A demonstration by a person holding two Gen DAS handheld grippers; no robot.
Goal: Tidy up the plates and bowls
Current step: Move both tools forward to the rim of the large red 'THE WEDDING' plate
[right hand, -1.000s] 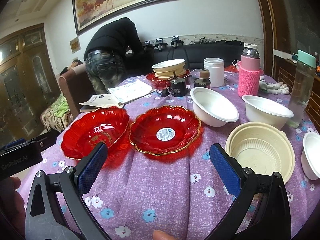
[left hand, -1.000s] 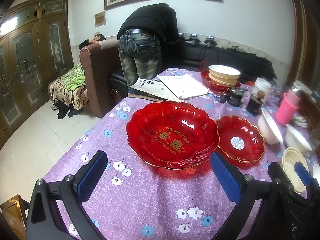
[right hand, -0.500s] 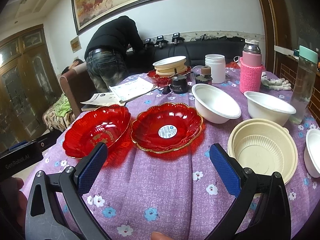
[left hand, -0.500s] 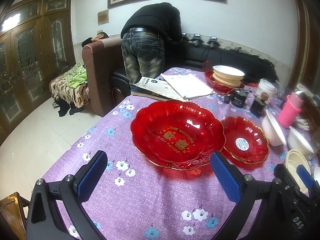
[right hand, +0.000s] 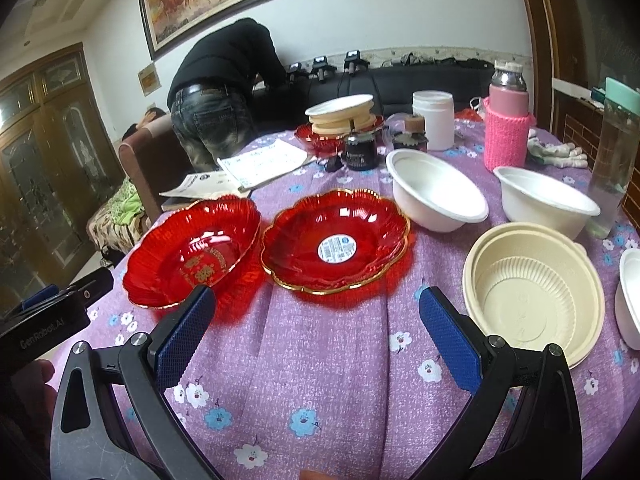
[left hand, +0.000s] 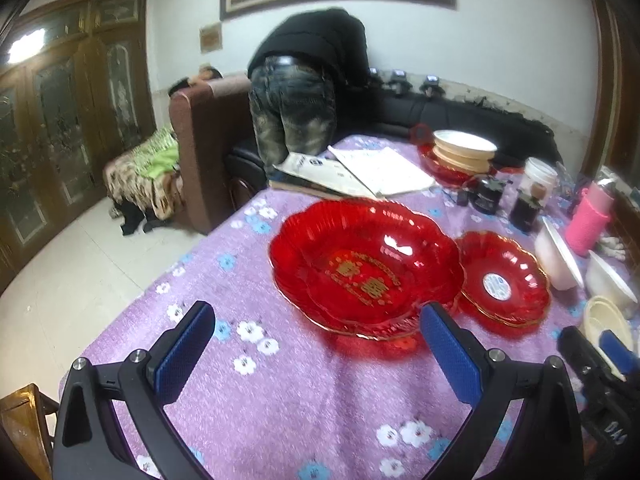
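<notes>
A large red scalloped plate [left hand: 366, 270] [right hand: 192, 252] with gold lettering lies on the purple flowered tablecloth. Beside it on the right sits a smaller red plate [left hand: 504, 280] [right hand: 336, 240] with a round sticker. Two white bowls [right hand: 436, 196] [right hand: 546, 204] stand behind a cream ribbed bowl [right hand: 532, 292]. My left gripper [left hand: 316, 350] is open, empty, just short of the large plate. My right gripper [right hand: 316, 334] is open and empty, in front of the smaller plate. A further stack of cream bowls [right hand: 340, 114] rests on a red plate at the back.
A person in black [right hand: 224, 88] bends over the sofa behind the table. Papers [right hand: 256, 164], dark jars [right hand: 360, 152], a white tub [right hand: 434, 120], a pink-sleeved flask [right hand: 508, 128] and a clear bottle [right hand: 612, 160] crowd the far side. Another white bowl [right hand: 630, 300] sits at the right edge.
Both grippers have drifted slightly, so the plates shift a little in view. The jaws stay open, and nothing on the table has moved.
</notes>
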